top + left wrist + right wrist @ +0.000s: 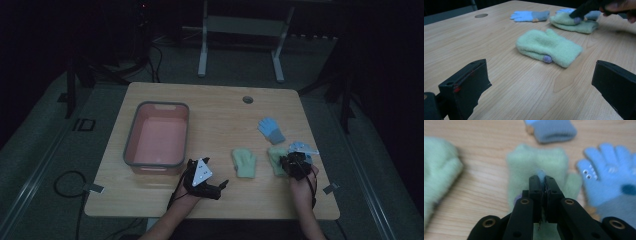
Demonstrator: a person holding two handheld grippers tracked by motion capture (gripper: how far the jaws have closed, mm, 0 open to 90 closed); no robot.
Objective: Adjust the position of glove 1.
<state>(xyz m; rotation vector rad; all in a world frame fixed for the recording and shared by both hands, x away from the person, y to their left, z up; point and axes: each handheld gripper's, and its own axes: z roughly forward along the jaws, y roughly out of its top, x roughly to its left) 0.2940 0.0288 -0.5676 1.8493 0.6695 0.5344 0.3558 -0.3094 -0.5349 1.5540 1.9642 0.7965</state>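
The right tongs (541, 178) are closed tight, the two black jaws pressed together over the green mitten (537, 167) below them, with a wisp of pale fluff pinched at their tips (whether that tuft belongs to the mitten itself I cannot tell). From the high view this mitten lies near the right edge of the tabletop (220, 107), under the right hand (300, 182), with a light blue glove (609, 177) just beside it and partly against it. A second blue glove (271, 130) lies a little farther back, apart from the pair.

The left tongs (539, 82) stand wide open, holding nothing, jaws resting low over bare wood. Ahead of them, in the middle of the tabletop, lies the other green mitten (549, 47), flat, with a small purple bobble on its side. A pink bin (157, 137) with a grey rim sits on the left part of the tabletop, just behind the left hand (187, 200)
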